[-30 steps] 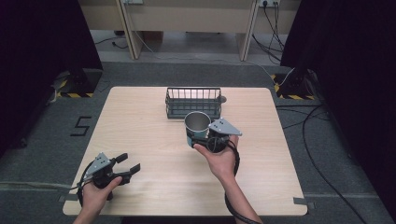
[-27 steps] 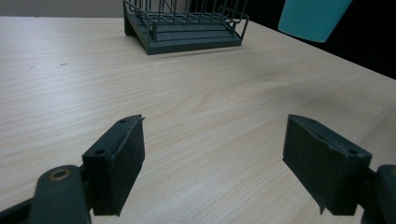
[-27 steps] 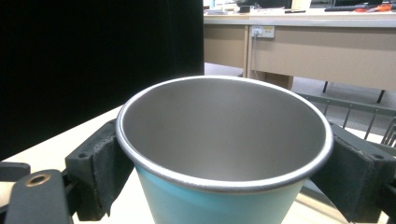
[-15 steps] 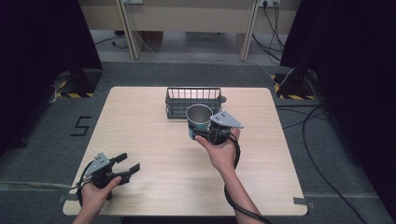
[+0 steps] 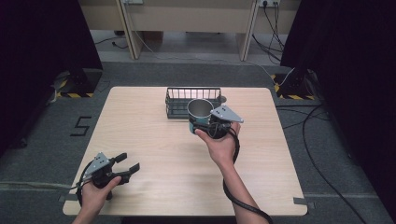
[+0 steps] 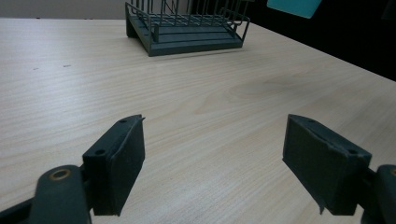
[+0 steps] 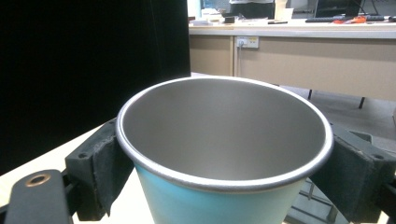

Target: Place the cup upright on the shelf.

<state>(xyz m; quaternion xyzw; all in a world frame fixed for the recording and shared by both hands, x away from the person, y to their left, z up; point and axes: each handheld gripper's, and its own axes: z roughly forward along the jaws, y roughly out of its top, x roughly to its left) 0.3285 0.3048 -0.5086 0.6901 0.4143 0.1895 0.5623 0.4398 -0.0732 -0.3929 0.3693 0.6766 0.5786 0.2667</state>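
The bench (image 5: 154, 140) lies bare and open across its whole near half and left side, so a gripper could pass freely between the two hands. The one fixed obstacle is the wire rack (image 5: 180, 100), standing at the far middle edge. The right gripper (image 5: 205, 125), clamped on the cup (image 5: 200, 111), hangs just in front of the rack's right end, crowding that approach. The left gripper (image 5: 127, 166), jaws apart, sits at the near left corner, well away from both.

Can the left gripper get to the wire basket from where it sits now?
Probably yes. The left gripper is open with bare table between it and the basket. The right gripper holds the cup near the basket's right end, so keep left.
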